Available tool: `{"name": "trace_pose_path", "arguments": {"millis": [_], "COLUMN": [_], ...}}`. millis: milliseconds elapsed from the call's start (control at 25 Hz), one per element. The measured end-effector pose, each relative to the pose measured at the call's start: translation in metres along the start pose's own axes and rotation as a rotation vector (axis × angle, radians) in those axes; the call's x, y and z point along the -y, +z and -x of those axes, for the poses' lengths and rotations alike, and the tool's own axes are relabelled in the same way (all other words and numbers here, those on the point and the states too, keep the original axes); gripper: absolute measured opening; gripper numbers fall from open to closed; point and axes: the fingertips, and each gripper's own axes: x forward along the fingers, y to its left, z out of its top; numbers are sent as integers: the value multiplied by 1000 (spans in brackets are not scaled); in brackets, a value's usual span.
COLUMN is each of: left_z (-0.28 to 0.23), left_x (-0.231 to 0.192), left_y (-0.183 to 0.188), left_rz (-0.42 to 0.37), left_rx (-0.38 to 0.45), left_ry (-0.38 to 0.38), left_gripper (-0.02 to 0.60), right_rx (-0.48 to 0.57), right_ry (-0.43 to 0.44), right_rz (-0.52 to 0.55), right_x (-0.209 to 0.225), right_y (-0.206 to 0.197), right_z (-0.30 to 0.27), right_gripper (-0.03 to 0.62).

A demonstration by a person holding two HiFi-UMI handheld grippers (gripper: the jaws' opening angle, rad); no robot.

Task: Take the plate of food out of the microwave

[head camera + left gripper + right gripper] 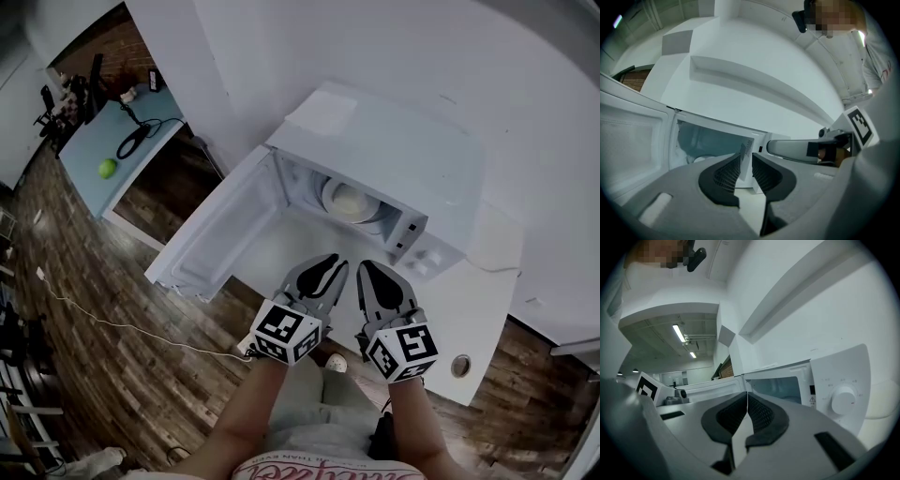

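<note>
— So, where's the plate of food (pixel 349 200)?

— Inside the microwave (pixel 403 155), toward the back of the cavity. The door (pixel 211 239) stands wide open on the left.

— And your tongs?

— My left gripper (pixel 328 267) has its jaws a narrow slit apart, with nothing between them. My right gripper (pixel 370 272) has its pads pressed together, empty. I hold both side by side over the worktop (pixel 487 309), in front of the opening, apart from the plate.
</note>
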Motion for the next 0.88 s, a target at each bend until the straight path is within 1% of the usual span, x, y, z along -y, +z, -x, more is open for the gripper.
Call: {"name": "trace_pose_path", "arguments": {"millis": [80, 160, 360, 600, 800, 880], "left_z": [-1, -1, -11, -27, -39, -42], "left_x": [-5, -13, -27, -52, -63, -66], "left_y": [-3, -7, -23, -35, -49, -54], "left_rz": [-6, 10, 138, 207, 279, 290], "left_rx": [0, 7, 5, 30, 0, -10], "left_ry": [27, 55, 23, 36, 21, 22], "left_gripper": [84, 111, 220, 221, 219, 219], "right_rx": [0, -4, -24, -27, -31, -32], "right_ry": [8, 15, 24, 3, -3, -15], "right_rz": [-5, -12, -30, -48, -48, -53], "right_x": [2, 3, 7, 18, 20, 23], "right_y": [-4, -10, -29, -39, -44, -47], "right_z": [-3, -6, -14, -26, -38, -43], "right_gripper": [14, 14, 14, 14, 14, 14]}}
